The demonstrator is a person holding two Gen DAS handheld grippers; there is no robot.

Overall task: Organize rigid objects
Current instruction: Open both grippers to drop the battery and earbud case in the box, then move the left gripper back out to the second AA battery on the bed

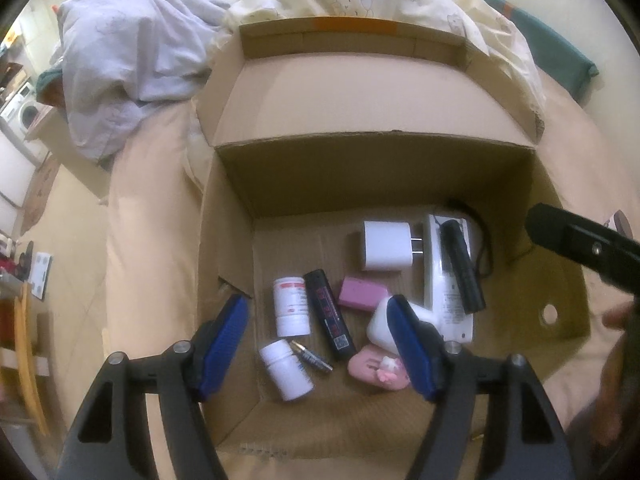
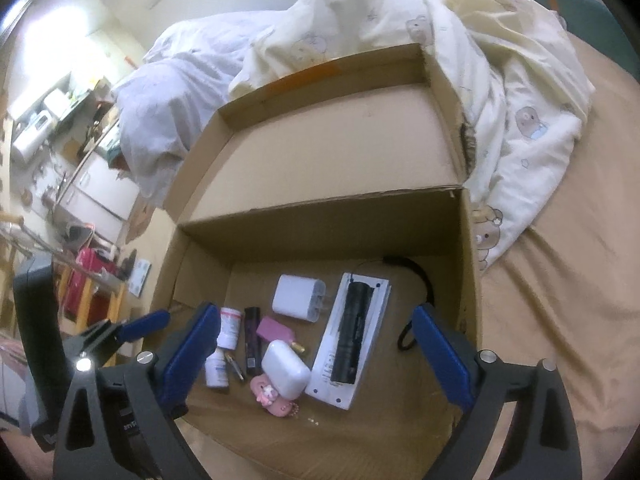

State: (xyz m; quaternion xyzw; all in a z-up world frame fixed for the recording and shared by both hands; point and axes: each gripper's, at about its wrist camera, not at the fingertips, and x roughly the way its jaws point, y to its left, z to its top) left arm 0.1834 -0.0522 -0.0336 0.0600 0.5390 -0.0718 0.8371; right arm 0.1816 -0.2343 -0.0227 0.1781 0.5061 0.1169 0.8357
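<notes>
Left gripper (image 1: 320, 344): jaws parted, empty, above the two white bottles (image 1: 291, 306) near the cardboard box's (image 1: 228, 240) front edge.
Right gripper (image 2: 316, 356): jaws spread widest, gripping nothing.

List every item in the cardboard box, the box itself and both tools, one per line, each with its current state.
cardboard box: lid flipped open, on the bed
left tool: open, holding nothing
right tool: open wide, holding nothing
white charger: lying flat, prongs out
black flashlight: lying on a white card
two white bottles: on their sides, capped
black stick: lying flat
pink block: lying flat
white case: closed
pink charm: lying beside white case
</notes>
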